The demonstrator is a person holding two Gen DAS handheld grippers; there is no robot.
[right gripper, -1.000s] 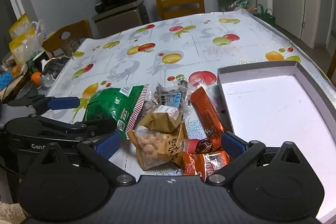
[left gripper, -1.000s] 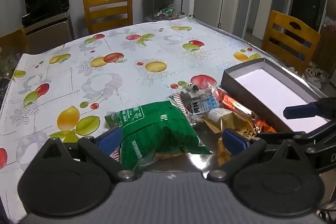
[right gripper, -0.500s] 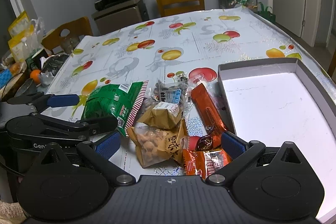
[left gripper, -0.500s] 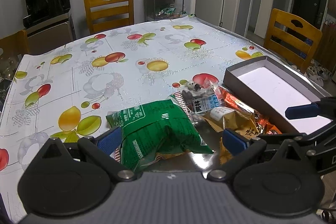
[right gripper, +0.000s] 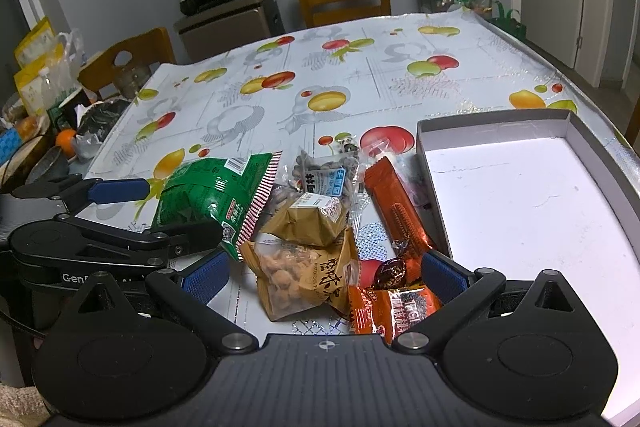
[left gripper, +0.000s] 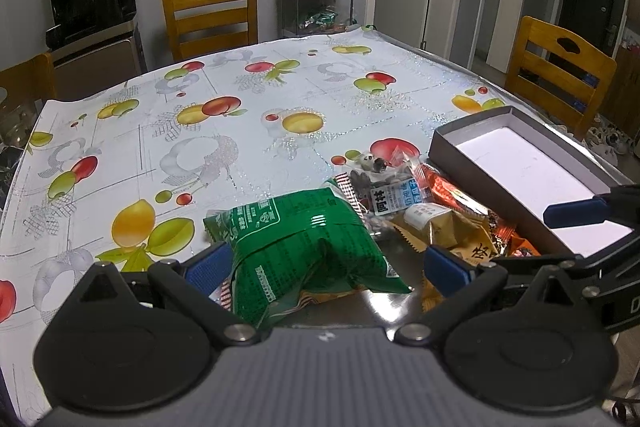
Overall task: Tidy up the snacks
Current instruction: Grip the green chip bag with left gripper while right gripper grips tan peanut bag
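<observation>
Left wrist view, green snack bag (left gripper: 304, 247) between spread left gripper (left gripper: 326, 269) fingers

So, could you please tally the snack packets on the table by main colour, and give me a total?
Green: 1, the green bag
Clear: 1, the nut packet
Gold or tan: 2, the gold pouch and the peanut bag
Orange: 2, the long bar and the small packet
Dark: 1, the wrapped candy
Total: 7
</observation>
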